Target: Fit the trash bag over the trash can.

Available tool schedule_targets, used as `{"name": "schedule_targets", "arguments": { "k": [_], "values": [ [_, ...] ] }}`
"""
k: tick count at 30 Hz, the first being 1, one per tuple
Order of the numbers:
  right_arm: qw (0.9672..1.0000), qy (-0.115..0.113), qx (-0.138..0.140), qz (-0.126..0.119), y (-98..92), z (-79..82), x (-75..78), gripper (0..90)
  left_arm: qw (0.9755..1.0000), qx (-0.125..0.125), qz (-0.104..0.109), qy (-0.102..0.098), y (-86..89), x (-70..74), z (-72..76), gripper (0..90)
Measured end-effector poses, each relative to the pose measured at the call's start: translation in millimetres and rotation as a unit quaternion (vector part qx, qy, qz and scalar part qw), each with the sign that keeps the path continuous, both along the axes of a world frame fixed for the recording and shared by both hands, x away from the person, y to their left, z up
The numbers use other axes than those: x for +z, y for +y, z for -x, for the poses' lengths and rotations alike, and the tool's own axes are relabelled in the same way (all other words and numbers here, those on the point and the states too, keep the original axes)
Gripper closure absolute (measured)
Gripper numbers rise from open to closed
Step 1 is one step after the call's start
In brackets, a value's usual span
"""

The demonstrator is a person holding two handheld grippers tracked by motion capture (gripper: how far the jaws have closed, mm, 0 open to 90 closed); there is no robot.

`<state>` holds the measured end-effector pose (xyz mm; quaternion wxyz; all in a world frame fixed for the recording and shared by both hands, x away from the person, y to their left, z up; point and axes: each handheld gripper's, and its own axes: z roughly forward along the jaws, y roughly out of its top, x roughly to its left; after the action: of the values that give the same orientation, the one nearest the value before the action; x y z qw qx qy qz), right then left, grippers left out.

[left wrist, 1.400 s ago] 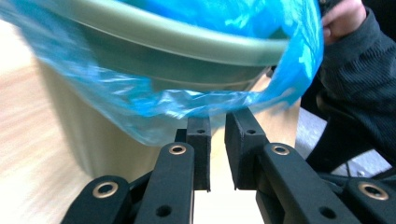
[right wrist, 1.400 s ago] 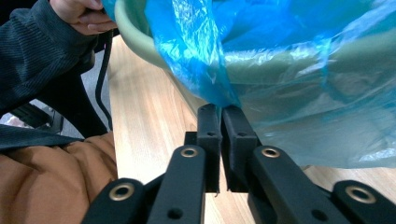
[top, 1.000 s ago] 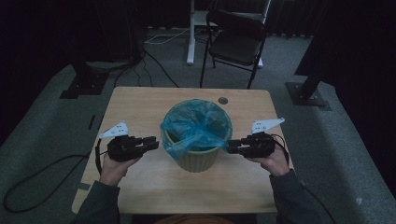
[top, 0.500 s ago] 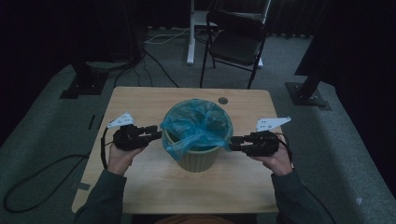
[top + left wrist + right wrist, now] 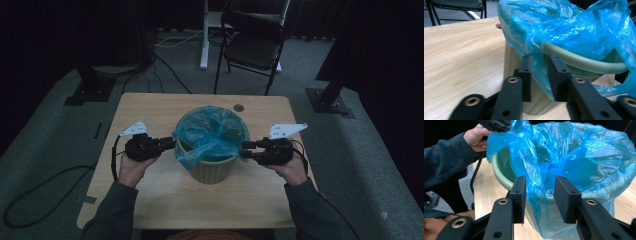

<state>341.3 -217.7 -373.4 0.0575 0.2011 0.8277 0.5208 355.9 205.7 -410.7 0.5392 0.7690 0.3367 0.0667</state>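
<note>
With the blue bag [image 5: 210, 137] draped over the green bin [image 5: 212, 167] between both tools, its overhanging edge is best pinched squarely between the left gripper [image 5: 539, 72], whose jaws have just been closing around it, and the right gripper [image 5: 539, 197], whose jaws have just been spreading, before anything is pulled.

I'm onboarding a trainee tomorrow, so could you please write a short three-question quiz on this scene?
1. True or false: the blue bag lines a green bin.
2. What lies between the pads of the left hand-held gripper?
3. The right hand-held gripper is: A) open around the film, B) clamped on the rim, C) away from the bag.

Key: 1 true; 2 blue bag film hanging outside the bin; 3 A.
</note>
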Motion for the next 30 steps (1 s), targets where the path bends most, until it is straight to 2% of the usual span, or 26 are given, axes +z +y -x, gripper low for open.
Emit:
{"name": "schedule_targets", "arguments": {
  "k": [2, 3, 7, 13, 16, 23, 30],
  "values": [
    [1.0, 0.0, 0.0, 0.0, 0.0, 0.0, 0.0, 62.5, 1.0, -0.002, 0.001, 0.0, -0.5, -0.1, 0.0, 80.8],
    [0.9998, -0.012, -0.005, 0.012, 2.5, 1.6, 1.5, 63.6, 1.0, -0.005, -0.006, 0.0, -2.6, -0.6, 0.1, 84.9],
    [0.9997, -0.017, -0.003, 0.019, 6.4, 2.3, 1.3, 64.3, 0.9999, -0.013, -0.01, 0.003, -6.9, -2.6, 0.7, 89.1],
    [0.9994, -0.024, 0.007, 0.024, 11.0, 5.4, 0.9, 68.1, 0.9995, -0.027, -0.016, 0.005, -12.9, -6.0, 5.0, 89.6],
    [0.9991, -0.031, 0.014, 0.025, 11.2, 9.2, 1.8, 75.7, 0.9991, -0.037, -0.021, 0.005, -16.4, -8.0, 9.0, 89.6],
    [0.9982, -0.024, 0.043, 0.034, 8.9, 15.7, -1.1, 88.2, 0.9983, -0.05, -0.029, 0.013, -21.2, -14.7, 15.9, 89.7],
    [0.9972, -0.001, 0.058, 0.048, 10.3, 14.8, -14.5, 89.8, 0.9973, -0.061, -0.033, 0.023, -27.9, -24.0, 18.4, 89.7]
  ]
}}
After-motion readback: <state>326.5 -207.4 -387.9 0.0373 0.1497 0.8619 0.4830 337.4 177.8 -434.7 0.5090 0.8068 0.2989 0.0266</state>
